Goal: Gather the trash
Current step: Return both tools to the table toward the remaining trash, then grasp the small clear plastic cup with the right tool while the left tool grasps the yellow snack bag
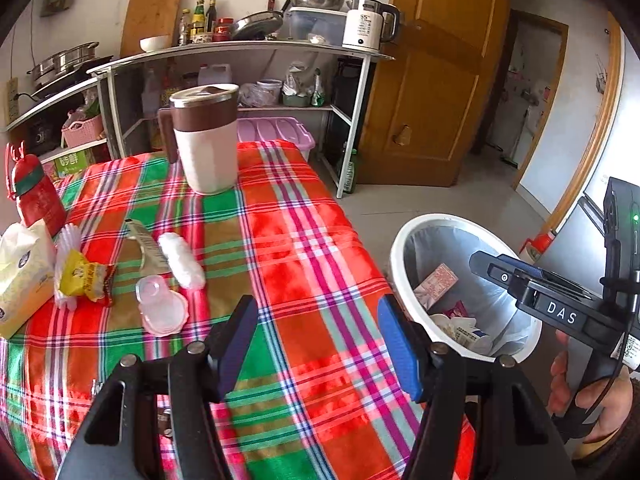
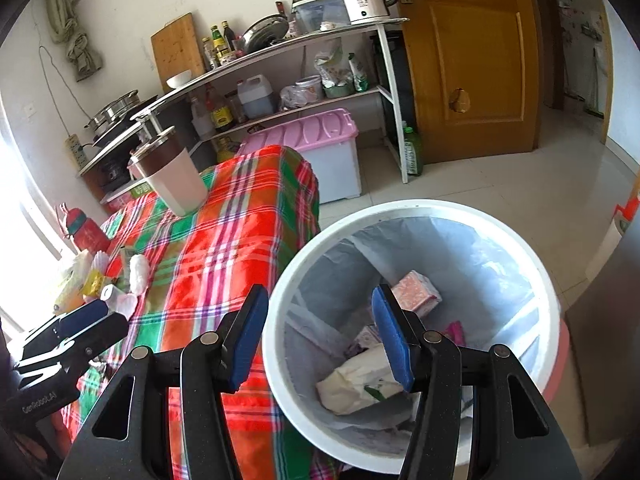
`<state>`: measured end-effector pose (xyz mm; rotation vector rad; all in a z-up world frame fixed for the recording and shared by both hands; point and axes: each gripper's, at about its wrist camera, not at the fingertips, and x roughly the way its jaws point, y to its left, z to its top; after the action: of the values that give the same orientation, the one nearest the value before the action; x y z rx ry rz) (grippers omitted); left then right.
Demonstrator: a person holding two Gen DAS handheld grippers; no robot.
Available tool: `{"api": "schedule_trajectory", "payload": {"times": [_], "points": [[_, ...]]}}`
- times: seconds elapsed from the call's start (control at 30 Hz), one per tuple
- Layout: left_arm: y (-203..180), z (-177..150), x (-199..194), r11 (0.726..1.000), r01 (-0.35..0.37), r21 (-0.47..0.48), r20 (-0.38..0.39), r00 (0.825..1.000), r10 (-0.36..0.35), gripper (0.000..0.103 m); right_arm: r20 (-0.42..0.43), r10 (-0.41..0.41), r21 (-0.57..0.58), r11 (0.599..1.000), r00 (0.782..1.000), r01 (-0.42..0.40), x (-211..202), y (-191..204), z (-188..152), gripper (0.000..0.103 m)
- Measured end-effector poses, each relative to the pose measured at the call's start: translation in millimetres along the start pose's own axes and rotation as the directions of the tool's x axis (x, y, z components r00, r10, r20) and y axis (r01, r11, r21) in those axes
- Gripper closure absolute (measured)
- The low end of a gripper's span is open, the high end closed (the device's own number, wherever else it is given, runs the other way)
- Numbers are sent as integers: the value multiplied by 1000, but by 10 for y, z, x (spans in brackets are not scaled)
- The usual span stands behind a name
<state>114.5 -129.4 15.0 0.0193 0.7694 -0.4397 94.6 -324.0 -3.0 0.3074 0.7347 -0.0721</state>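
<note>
The left tongs point(image 1: 318, 346) hang wide apart over the plaid table point(image 1: 304, 240) with nothing between the blue pads, and the right tongs point(image 2: 320, 338) are equally spread and empty, poised over the near rim of the white bin point(image 2: 420, 206). The bin, lined with a pale bag, stands off the table's edge to the right of the left tongs and already holds a pink box point(image 2: 416, 290) and a pale packet point(image 2: 360, 380). The remaining trash lies ahead and to the left of the left tongs: a yellow wrapper point(image 1: 86, 276), a clear plastic lid point(image 1: 162, 308), a white roll point(image 1: 182, 260) and a flat tube point(image 1: 146, 246), crowded just beside a tissue pack point(image 1: 22, 272) and a red bottle point(image 1: 38, 196). The risk, I judge, is that a reach into that cluster catches the tissue pack too or knocks the bottle over; the thin wrapper and slick lid could slip from wide pads, and a carry across the table could miss the bin. The tall mug point(image 1: 206, 140) stands farther ahead, out of the way. Legible writing: "DAS" on the right tool's body, "55" on the kettle point(image 1: 366, 26), and what looks like "GenRobot.AI" on the left tool in the right view.
</note>
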Motion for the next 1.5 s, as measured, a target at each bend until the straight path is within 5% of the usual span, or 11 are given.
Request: {"api": "schedule_trajectory", "payload": {"times": [0.77,1.17,1.5], "points": [[1655,-308,-389,933,-250,-259,1,966,259,37,-100,211,-199,953,972,-228,523,1628,-92,48],[1948,-293,-193,916,-273,-293,-34,961,275,37,-164,273,-257,916,948,-308,788,2062,-120,48],[1996,-261,-84,920,-265,-290,-46,964,263,37,-209,220,-330,901,953,-281,1074,2233,-135,48]]}}
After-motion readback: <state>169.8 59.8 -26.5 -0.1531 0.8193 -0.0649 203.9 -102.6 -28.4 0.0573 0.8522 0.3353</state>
